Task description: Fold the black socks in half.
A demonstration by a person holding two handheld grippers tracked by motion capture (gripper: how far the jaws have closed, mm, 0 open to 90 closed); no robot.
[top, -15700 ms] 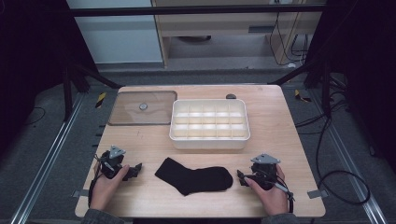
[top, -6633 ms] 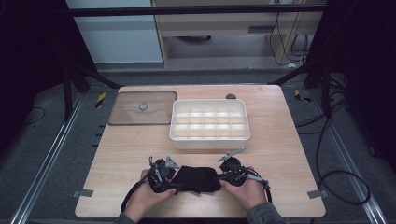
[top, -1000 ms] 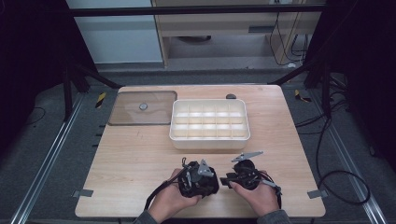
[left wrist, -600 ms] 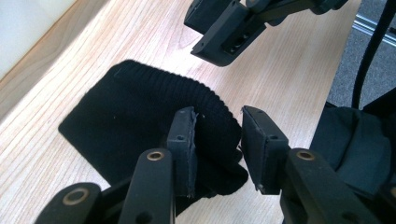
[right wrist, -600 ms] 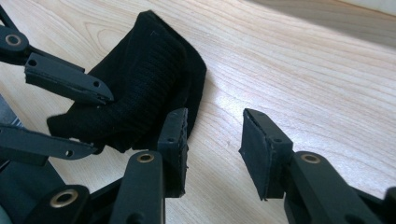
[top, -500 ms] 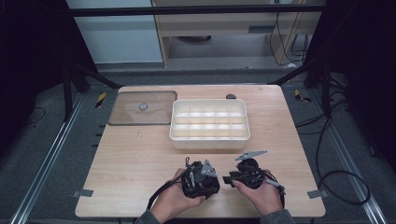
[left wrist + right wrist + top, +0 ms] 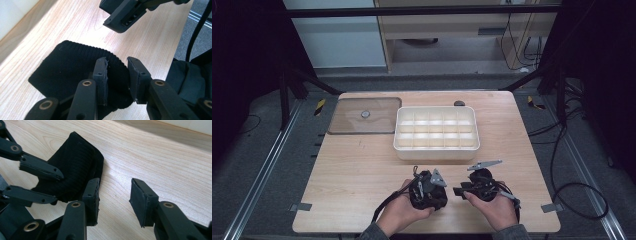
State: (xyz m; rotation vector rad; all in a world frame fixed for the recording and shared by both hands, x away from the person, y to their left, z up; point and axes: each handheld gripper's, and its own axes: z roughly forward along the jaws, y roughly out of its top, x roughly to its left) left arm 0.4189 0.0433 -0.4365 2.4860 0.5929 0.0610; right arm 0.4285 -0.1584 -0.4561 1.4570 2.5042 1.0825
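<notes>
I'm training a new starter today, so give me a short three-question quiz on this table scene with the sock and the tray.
1. True or false: the black knitted sock lies inside the white plastic compartment tray.
2. Which gripper has the sock between its jaws? A: left gripper. B: right gripper. C: neither.
3. In the high view, on which side of the tray does the flat, clear brownish lid lie?
Key: 1 false; 2 A; 3 on its left.
</notes>
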